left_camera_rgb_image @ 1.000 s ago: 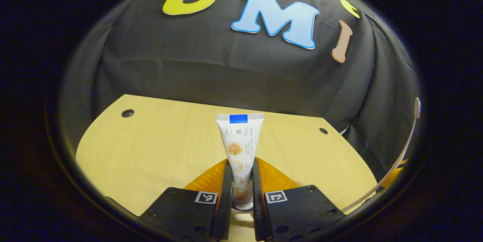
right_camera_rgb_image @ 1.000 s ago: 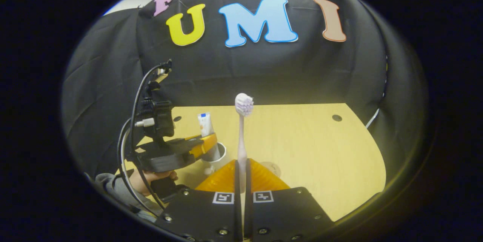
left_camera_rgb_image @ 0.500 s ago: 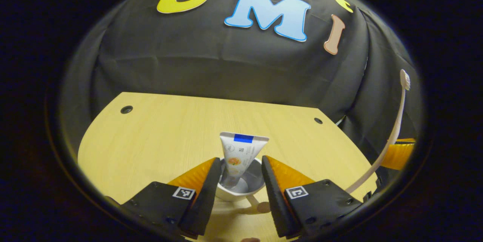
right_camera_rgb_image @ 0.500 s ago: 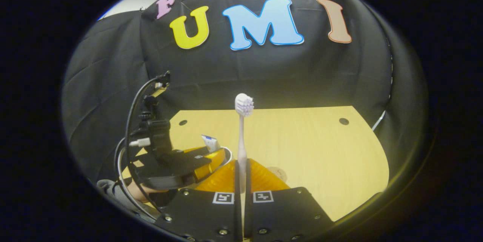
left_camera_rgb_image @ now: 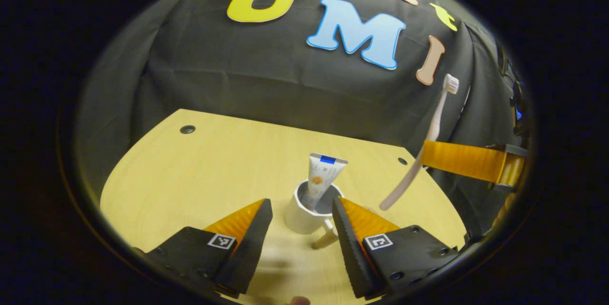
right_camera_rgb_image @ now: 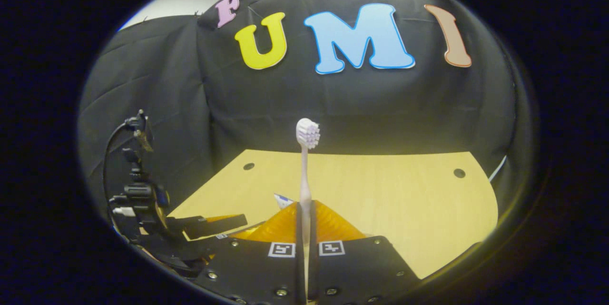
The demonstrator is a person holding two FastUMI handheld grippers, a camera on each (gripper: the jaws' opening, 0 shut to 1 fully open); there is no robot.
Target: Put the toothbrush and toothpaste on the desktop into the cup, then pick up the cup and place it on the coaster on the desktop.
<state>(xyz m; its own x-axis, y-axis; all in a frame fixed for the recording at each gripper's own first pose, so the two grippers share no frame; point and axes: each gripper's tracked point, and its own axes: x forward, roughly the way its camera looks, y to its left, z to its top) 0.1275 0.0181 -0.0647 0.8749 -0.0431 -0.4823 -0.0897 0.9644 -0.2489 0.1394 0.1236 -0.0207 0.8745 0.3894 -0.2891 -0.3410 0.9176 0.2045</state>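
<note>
While spread, left gripper (left_camera_rgb_image: 300,221) level.

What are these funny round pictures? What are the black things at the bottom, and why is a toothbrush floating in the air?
A person holds a pair of tongs in each hand, and a camera rides on each pair. The left gripper view shows the left tongs open above a white cup on the wooden desk; a toothpaste tube stands inside it. The right gripper view shows the right tongs pinching the toothbrush, bristles up. It isn't floating.
</note>
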